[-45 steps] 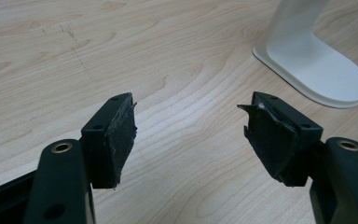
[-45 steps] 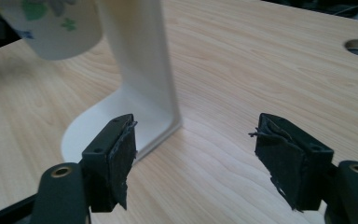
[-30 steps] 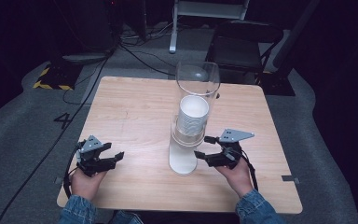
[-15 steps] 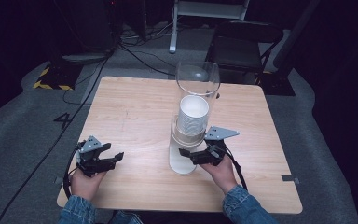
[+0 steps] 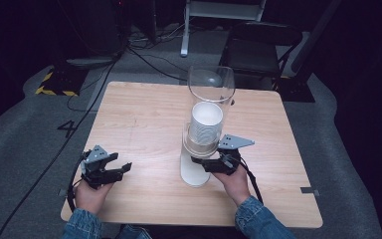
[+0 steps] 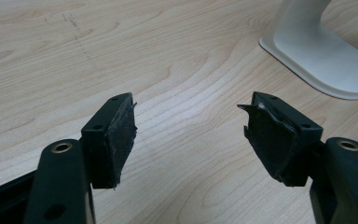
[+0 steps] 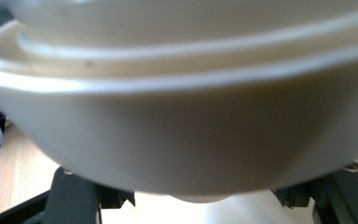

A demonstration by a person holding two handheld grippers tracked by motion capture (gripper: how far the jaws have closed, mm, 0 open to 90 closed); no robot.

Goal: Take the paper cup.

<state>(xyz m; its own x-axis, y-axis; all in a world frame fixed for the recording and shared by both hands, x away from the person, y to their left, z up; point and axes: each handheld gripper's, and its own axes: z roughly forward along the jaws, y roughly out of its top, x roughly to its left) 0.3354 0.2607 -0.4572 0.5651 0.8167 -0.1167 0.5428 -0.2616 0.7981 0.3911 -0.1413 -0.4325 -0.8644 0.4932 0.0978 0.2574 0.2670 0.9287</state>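
The right gripper (image 5: 205,162) sits at the bottom of the paper cups (image 5: 206,127), just under the clear tube (image 5: 211,84) of the cup dispenser. Its jaws have just been closing, and they are now clenched on the lowest cup (image 7: 177,140), one jaw on either side of it. In the right gripper view that cup's rounded white wall looms very near and blurred, with the rims of the cups nested above it stacked close over it, and the two black jaws reach in under it from below.

The cups hang inside the tube, which stands upright on a white stand (image 5: 195,172) near the middle of the wooden table (image 5: 144,114), toward the person's edge. The right hand (image 5: 235,180) holds its gripper level beside the stand.

Well apart to the left, the left gripper (image 5: 122,169) rests low over the table near the front edge. Its jaws stand released, wide apart with only bare wood between the pads (image 6: 121,135). In the left gripper view the foot of the white stand shows at the upper right.
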